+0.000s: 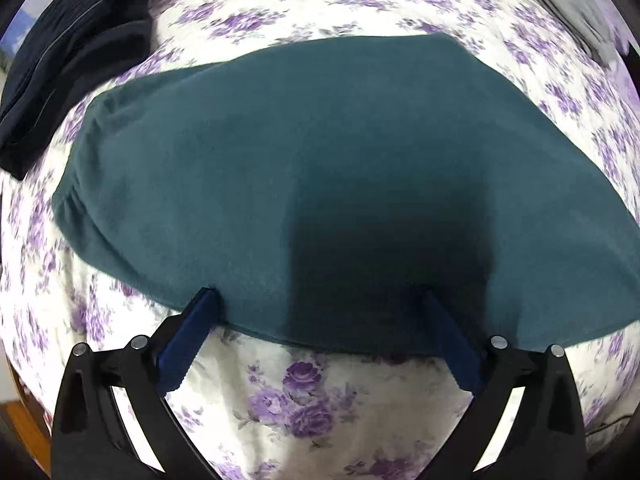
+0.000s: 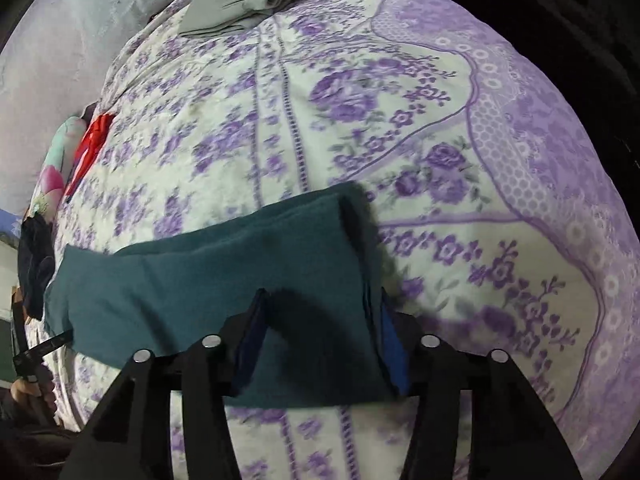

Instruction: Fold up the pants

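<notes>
Left wrist view: the left gripper [image 1: 320, 300] is seen with its blue-padded fingers [image 1: 192, 328] spread wide, the tips resting at the near edge of the teal pants [image 1: 280, 168]; no fabric is pinched between them. The pants are laid flat and folded on the floral bedsheet [image 1: 304, 400]. Beyond, to the left, a dark garment [image 1: 60, 60] lies on the sheet; a grey item [image 1: 568, 12] is seen far right, blurred.

Right wrist view: the right gripper [image 2: 320, 304] is seen parted around the near right end of the pants [image 2: 208, 280], whose fold is bracketed by the pads [image 2: 394, 356]; whether the cloth is clamped cannot be told. Farther off, grey folded cloth [image 2: 244, 0] lies at the top of the bedsheet [image 2: 440, 160], and a red item [image 2: 90, 148] at its left edge.
</notes>
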`<state>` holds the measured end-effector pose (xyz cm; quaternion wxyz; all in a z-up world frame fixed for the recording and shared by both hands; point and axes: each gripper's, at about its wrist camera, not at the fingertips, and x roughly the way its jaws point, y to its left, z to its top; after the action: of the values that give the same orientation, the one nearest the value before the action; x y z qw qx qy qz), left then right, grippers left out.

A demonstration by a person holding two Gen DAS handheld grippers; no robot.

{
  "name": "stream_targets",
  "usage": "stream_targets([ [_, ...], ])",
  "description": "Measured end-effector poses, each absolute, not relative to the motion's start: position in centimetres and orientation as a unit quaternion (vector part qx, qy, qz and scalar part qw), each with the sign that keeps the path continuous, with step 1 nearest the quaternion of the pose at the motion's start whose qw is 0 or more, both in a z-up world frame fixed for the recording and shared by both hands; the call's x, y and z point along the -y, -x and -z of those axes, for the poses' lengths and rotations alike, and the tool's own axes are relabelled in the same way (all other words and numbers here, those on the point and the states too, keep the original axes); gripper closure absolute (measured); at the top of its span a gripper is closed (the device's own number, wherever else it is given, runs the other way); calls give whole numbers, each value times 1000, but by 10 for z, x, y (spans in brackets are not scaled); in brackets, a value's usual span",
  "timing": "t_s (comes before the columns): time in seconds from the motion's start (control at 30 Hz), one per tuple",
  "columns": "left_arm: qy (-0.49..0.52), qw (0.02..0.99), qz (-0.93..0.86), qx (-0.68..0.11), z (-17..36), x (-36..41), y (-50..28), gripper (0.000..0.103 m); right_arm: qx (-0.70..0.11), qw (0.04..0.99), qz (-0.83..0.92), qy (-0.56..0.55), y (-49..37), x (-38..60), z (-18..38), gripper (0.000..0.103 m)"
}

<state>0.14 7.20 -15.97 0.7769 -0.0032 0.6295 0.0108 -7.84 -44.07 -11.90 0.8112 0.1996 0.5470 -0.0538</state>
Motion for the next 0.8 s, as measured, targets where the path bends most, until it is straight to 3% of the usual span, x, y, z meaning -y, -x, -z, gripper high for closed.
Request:
stream_targets([
  [0.1,10,778,5,-628,161,-76,-5,4,-557,803,73,-201,79,437,125,71],
  [0.2,4,777,22,-629,162,-81,-6,4,-556,798,94,-214,75,440,118,96],
  [0.43,-1,765,76,-640,161,-98,-28,5,-481,828,59,-283,71,408,40,96],
  [0.57,8,774,99,-625,148,-116,-27,19,-468,830,-65,-296,39,319,12,96],
  [0.73,34,784,92,-613,139,-162,-27,19,-519,787,-177,-282,-14,168,64,95],
  [0.8,37,783,82,-615,137,-178,-25,19,-556,771,-181,-250,-27,118,99,90],
])
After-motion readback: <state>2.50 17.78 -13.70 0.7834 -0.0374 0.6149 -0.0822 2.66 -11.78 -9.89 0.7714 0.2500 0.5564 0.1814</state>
